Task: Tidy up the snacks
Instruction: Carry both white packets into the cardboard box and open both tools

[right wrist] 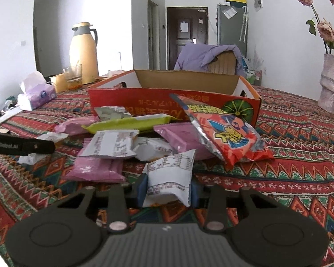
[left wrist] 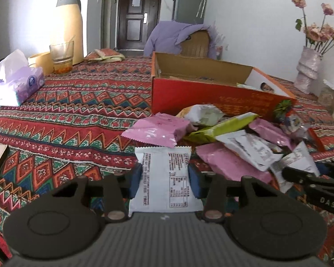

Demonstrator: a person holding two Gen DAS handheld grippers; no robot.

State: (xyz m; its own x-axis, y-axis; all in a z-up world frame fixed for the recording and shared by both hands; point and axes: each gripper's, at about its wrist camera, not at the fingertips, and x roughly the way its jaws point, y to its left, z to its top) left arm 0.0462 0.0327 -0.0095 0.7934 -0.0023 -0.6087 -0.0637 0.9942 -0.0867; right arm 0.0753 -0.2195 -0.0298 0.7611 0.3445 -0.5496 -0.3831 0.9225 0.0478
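Here, my left gripper [left wrist: 164, 179] pinching white printed packet [left wrist: 164, 173], crinkly foil; lower end hidden behind housing. Right gripper [right wrist: 168, 191] pinching smaller white packet [right wrist: 170, 178], puffy, bottom corner folded under. Both packets just before snack heap [right wrist: 149, 138] on patterned woven cloth [left wrist: 78, 111]: glossy pink pouches, lime bar, red-orange bag leaning on box. Red cardboard box [right wrist: 173, 102] just behind heap, floor mostly hidden by near wall. Print too blurred to read.

tablecloth [left wrist: 78, 102]: woven cloth | box [left wrist: 211, 98]: matt cardboard | red snack bag [right wrist: 229, 138]: glossy foil
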